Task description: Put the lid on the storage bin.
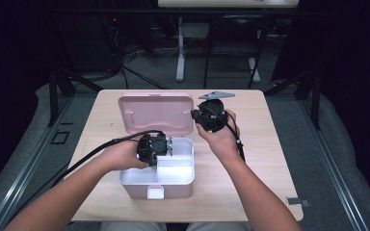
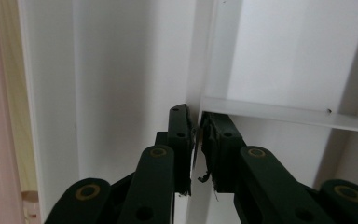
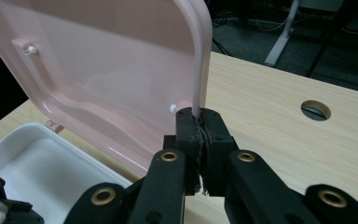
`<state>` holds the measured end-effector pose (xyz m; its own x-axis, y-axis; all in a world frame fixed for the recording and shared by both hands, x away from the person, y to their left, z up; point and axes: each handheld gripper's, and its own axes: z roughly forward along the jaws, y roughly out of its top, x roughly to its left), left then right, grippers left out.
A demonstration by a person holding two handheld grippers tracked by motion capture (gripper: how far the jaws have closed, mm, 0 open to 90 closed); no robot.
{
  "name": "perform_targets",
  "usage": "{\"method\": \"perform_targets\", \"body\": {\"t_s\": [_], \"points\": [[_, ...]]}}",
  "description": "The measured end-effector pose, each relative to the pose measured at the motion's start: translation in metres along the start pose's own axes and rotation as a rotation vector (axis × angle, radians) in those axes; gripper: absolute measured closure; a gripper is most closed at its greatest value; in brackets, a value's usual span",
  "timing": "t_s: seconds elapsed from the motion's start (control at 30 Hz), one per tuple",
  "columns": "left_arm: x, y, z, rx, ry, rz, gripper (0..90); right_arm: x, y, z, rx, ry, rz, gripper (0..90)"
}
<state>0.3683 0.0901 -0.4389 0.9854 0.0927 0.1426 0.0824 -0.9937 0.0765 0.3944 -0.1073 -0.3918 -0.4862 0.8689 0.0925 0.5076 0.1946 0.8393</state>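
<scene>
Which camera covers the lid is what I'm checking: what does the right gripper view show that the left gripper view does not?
The right gripper view adds the right gripper pinching the raised pink lid by its rim, plus the wooden table with a round hole. The left gripper view adds the left gripper astride a white divider; whether it presses is unclear. Both show the white tray.

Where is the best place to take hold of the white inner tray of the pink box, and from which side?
Probably the thin upright divider wall of the white tray, approached from straight above: it stands as a narrow blade that two jaws can straddle. The left tool sits there, one jaw on each side.
</scene>
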Motion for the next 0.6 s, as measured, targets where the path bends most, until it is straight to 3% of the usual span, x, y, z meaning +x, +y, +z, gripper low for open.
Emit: {"method": "perform_targets", "body": {"t_s": [0.13, 0.3, 0.4, 0.6], "points": [[0.0, -0.013, -0.01, -0.042, 0.023, -0.055, 78.5, -0.001, 0.0, 0.0, 0.002, 0.006, 0.006, 87.5], [-0.008, -0.035, -0.031, -0.101, 0.045, -0.085, 75.2, -0.001, 0.001, 0.0, 0.005, 0.011, 0.013, 87.4], [-0.012, -0.051, -0.038, -0.142, 0.051, -0.123, 73.7, -0.001, 0.001, 0.0, 0.005, 0.009, 0.013, 87.4], [-0.016, -0.087, -0.042, -0.253, 0.054, -0.203, 72.2, -0.001, 0.0, 0.0, 0.005, 0.01, 0.019, 87.3]]}}
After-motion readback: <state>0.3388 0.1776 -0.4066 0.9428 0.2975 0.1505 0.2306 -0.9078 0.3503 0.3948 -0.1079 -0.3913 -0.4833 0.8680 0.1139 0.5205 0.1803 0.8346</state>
